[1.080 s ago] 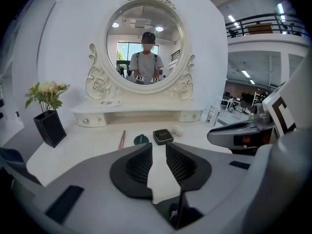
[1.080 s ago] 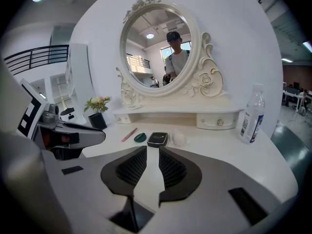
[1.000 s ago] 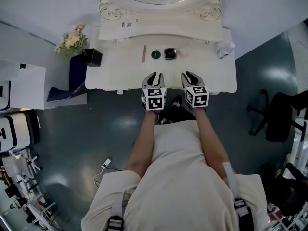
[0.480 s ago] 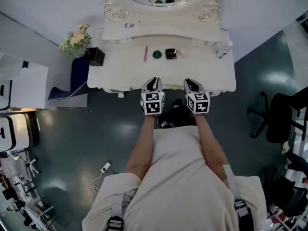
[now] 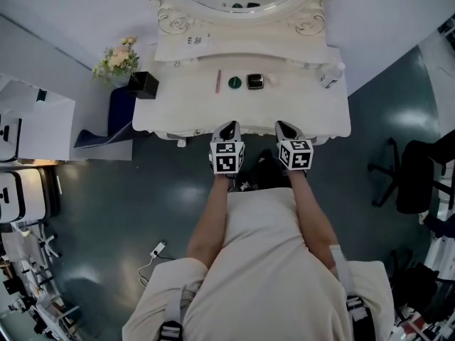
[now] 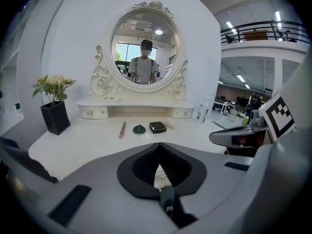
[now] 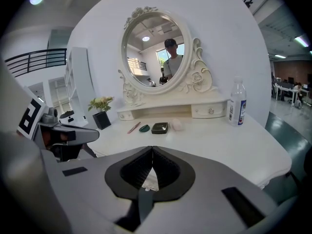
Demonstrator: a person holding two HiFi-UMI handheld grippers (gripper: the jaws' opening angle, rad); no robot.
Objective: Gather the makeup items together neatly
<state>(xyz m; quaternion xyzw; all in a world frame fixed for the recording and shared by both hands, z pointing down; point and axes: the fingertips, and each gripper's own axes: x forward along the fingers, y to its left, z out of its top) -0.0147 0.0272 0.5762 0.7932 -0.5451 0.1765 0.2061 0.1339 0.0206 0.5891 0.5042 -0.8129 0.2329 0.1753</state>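
Four makeup items lie in a row at the back of the white vanity table (image 5: 178, 109): a pink pencil (image 5: 218, 81), a green round lid (image 5: 234, 82), a black compact (image 5: 255, 82) and a pale pink puff (image 5: 271, 80). My left gripper (image 5: 229, 128) and right gripper (image 5: 286, 128) hover side by side at the table's front edge, well short of the items. Both are shut with nothing between the jaws. The right jaws have just been closing on nothing. The left gripper view shows the pencil (image 6: 122, 129) and compact (image 6: 157, 126) far ahead; the right gripper view shows the compact (image 7: 160, 127) and puff (image 7: 177, 125).
A clear bottle (image 5: 328, 75) stands at the table's back right corner, and also shows in the right gripper view as the bottle (image 7: 237, 103). A black vase of flowers (image 5: 142, 84) sits at the back left. An oval mirror with a small drawer shelf (image 6: 141, 108) rises behind the items.
Both grippers have drawn back from over the table toward its front edge. The makeup items have not moved.
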